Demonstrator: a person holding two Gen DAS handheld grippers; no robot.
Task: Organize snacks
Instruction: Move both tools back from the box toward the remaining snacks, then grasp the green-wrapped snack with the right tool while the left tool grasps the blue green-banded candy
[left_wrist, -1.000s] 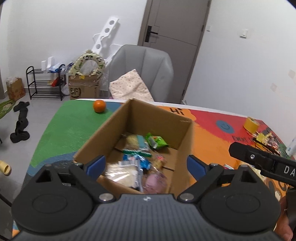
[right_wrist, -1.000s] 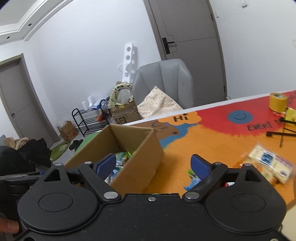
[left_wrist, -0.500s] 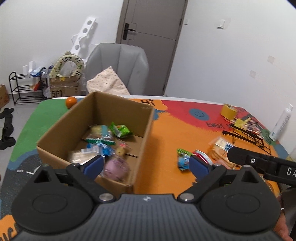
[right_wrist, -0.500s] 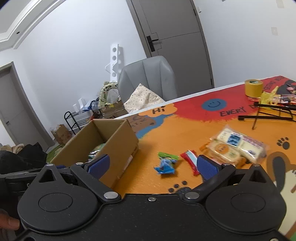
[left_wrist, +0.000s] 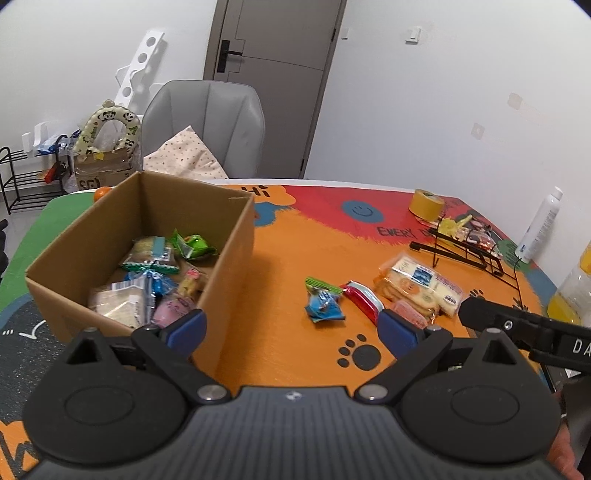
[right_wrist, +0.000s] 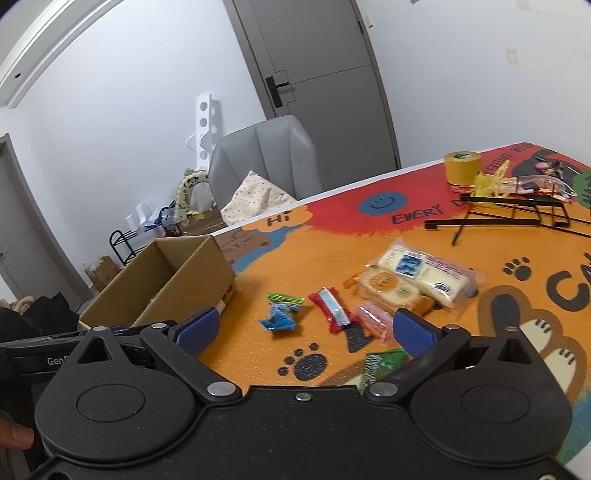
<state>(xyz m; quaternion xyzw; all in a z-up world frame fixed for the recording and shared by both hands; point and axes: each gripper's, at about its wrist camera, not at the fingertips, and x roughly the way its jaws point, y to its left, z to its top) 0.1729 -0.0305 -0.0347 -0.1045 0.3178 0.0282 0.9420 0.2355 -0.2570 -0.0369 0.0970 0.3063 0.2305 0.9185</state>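
A: Right, both tools are over the counter (left_wrist: 280, 258) now, and each one has its jaws spread wide with nothing between them. The right tool (right_wrist: 306, 330) is as wide as it goes.

B: Where are the loose snacks?

A: In a small cluster on the orange part of the mat, well apart from the cardboard box (left_wrist: 225, 240). There's a blue-and-green wrapped candy (right_wrist: 280, 314), a red stick packet (right_wrist: 330, 308) just beside it, a pink packet (right_wrist: 373, 318) next along, and a big clear pack of crackers (right_wrist: 417, 277) behind those. A green wrapper (right_wrist: 384, 363) sits close under the right tool, partly hidden by its body.

B: And the box?

A: Already holding several wrapped items, on the left side of the counter. The left tool (left_wrist: 291, 328) hangs near its front corner.

B: So what's the smart pick?

A: I'd say the right tool takes one small packet at a time. The red stick and the pink one lie close together, so line the pads across a single wrapper's short side and come in from above, or you'll drag its neighbour along.

B: Risks?

A: Thin crinkly film, likely to slip or fold. Close on the filled middle, not the sealed end. Lift clear before crossing to the box, since its wall stands tall.
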